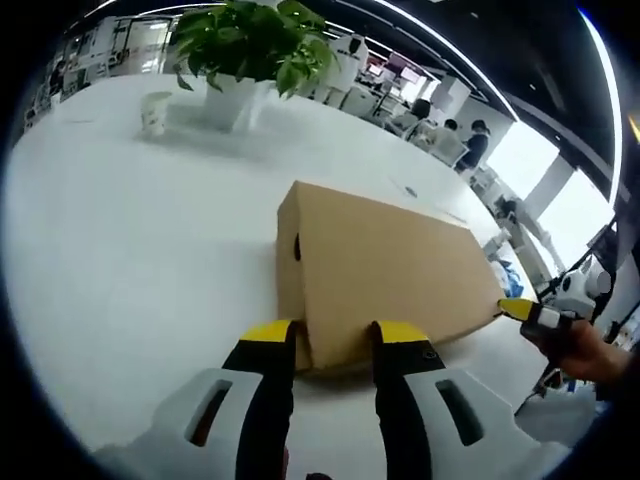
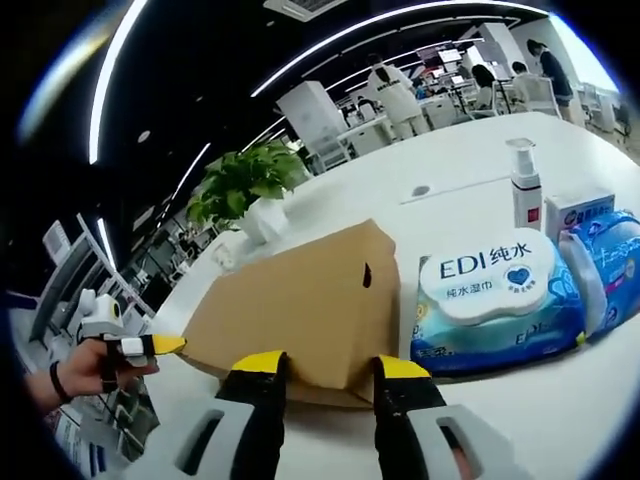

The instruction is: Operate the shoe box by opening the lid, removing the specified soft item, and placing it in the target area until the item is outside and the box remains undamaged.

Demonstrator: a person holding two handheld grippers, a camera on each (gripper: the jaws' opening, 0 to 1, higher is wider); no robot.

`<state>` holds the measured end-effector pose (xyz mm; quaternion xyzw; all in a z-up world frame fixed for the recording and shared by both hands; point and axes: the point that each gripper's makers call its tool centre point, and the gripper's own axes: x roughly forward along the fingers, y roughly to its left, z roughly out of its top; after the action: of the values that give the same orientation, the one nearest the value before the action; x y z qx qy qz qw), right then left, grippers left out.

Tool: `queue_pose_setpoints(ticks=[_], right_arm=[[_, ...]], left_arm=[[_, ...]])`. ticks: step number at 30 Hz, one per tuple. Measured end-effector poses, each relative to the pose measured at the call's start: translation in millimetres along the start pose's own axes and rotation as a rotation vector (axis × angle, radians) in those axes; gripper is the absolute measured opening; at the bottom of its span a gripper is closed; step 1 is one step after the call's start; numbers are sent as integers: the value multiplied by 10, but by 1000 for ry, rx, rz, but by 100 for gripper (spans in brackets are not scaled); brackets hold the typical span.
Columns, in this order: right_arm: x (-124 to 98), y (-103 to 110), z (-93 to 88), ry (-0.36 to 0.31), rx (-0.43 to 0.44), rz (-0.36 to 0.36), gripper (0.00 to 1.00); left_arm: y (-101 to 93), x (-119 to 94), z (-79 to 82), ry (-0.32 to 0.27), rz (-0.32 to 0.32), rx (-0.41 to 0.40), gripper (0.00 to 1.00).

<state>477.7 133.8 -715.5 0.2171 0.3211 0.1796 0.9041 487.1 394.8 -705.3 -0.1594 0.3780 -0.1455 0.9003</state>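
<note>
I am judging the cardboard shoe box (image 1: 375, 275) light and crushable, both grippers' fingers (image 1: 272, 345) released around its corners.

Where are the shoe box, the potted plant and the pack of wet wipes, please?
shoe box (image 1: 385, 265), left gripper view, closed lid's top face.
potted plant (image 1: 228, 100), left gripper view, white pot's side.
pack of wet wipes (image 2: 488, 279), right gripper view, white flip lid.
</note>
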Motion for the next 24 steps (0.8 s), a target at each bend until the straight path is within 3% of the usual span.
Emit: queue_pose_setpoints(ticks=[10,24], right_arm=[[109,-105,151,-6,4,-22,31],[127,-109,192,-7,-30,-25,31]], left_arm=[[-31,249,230,7,-6,32,29],[-40,281,262,11,-5,41,29]])
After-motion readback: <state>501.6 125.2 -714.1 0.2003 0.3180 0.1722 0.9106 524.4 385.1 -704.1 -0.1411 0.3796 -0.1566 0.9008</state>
